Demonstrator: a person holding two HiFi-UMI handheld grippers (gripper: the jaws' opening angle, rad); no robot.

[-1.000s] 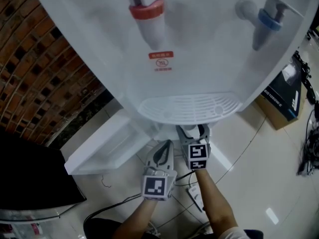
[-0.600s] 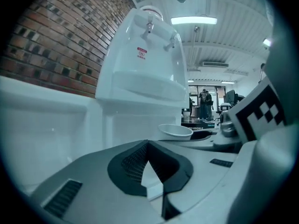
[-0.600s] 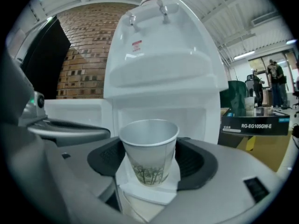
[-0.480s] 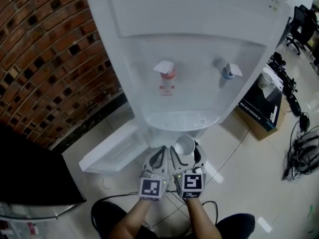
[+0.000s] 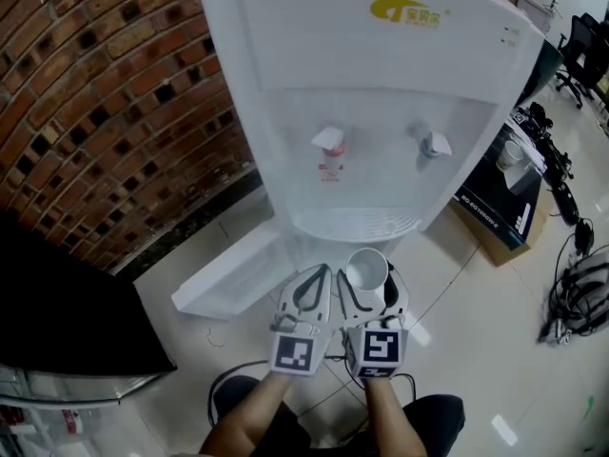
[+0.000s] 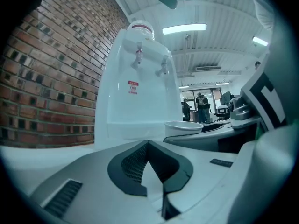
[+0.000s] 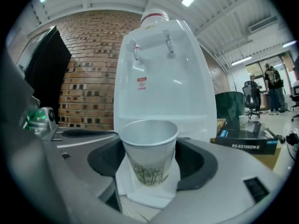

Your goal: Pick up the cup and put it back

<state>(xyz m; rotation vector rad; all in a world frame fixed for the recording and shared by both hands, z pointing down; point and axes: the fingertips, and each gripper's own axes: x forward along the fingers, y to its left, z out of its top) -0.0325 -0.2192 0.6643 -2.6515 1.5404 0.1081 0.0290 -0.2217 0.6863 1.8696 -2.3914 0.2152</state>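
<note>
A white paper cup (image 5: 366, 268) with a green tree print stands upright between the jaws of my right gripper (image 5: 367, 276), which is shut on it just in front of the water dispenser (image 5: 381, 103), below its drip tray (image 5: 357, 225). In the right gripper view the cup (image 7: 148, 158) fills the gap between the dark pads (image 7: 198, 164), and its inside is hidden. My left gripper (image 5: 317, 276) hangs beside it on the left, shut with nothing in it. In the left gripper view the jaws of the left gripper (image 6: 148, 144) meet at the tip, and the cup's rim (image 6: 183, 125) shows to the right.
The dispenser has a red tap (image 5: 330, 144) and a blue tap (image 5: 433, 144). Its white lower door (image 5: 228, 276) hangs open to the left. A brick wall (image 5: 114, 93) stands behind. At the right are a cardboard box (image 5: 500, 212) and cables (image 5: 576, 293); at the left, a black cabinet (image 5: 67, 322).
My right gripper has come out from under the drip tray with the cup in it. Both grippers and the view have drawn back from the dispenser.
</note>
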